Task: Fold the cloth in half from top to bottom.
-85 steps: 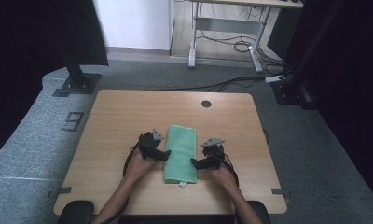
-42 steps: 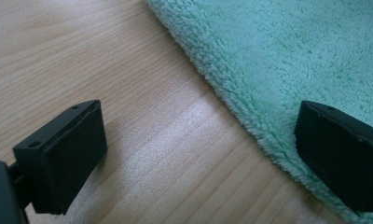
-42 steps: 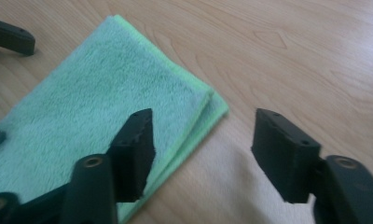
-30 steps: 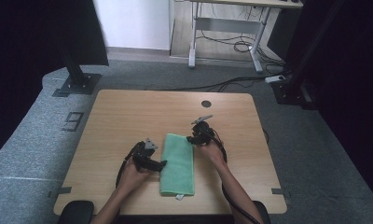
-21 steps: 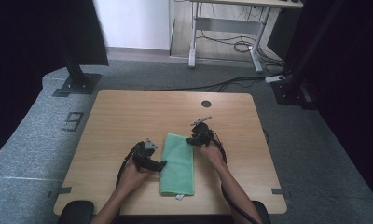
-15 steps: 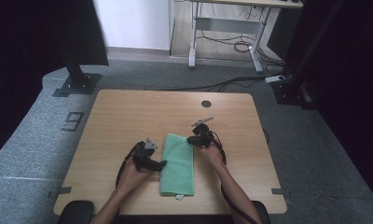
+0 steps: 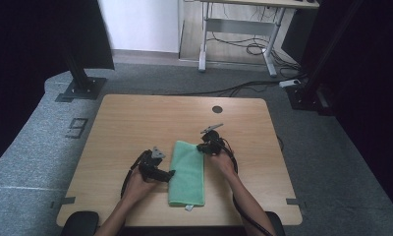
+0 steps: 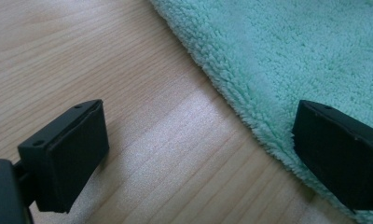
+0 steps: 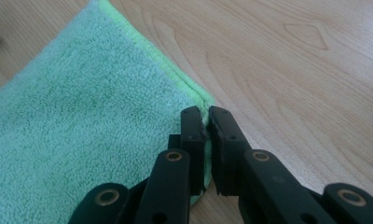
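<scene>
A folded mint-green towel lies lengthwise on the wooden table, near its front edge. My right gripper is at the towel's far right corner. In the right gripper view the jaws are shut on the hemmed corner of the towel. My left gripper lies low at the towel's left edge. In the left gripper view it stands wide open: one finger rests over bare wood, the other finger over the fluffy edge of the towel.
A round cable hole sits at the table's far middle. Beyond the table are grey carpet, a black stand at the left, and a desk frame with cables.
Since the earliest frame the right gripper has gone from the towel's right edge up to its far right corner, and the towel lies slightly nearer the front. Over the last second both hands kept still.
</scene>
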The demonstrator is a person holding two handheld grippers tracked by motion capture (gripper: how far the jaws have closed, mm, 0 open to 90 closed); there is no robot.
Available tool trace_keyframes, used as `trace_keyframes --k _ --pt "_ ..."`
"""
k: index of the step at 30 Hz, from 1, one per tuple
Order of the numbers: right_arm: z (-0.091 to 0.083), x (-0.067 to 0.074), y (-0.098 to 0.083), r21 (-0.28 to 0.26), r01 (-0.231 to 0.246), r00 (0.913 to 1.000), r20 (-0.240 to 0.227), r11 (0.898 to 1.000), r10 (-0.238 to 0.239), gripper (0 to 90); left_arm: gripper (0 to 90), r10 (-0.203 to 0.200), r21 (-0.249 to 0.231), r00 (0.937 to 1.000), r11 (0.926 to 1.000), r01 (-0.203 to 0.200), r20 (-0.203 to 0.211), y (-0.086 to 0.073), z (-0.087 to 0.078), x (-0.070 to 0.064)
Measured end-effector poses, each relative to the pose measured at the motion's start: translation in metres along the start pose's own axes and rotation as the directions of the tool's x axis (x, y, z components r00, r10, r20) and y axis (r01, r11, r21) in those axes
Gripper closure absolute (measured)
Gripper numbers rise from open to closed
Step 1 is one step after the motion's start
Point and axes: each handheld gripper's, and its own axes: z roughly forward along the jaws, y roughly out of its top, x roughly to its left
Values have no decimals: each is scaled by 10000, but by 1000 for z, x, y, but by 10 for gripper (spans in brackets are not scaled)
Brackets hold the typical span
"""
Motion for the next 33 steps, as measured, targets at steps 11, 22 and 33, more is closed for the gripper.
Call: trace_keyframes --k 11,22,33 --pt "-20 6 3 -410 238 9997 6 9989 -238 840 35 -52 -25 9999 10000 52 -92 -1 0 -1" --pt "-72 32 10 -1661 866 9937 -559 9823 -970 840 33 -69 -21 9999 10000 69 -114 -1 0 -1" --pt "-108 58 -9 -2115 1379 9787 -1212 9676 -1660 840 16 -188 6 9996 9998 189 -192 -1 1 -1"
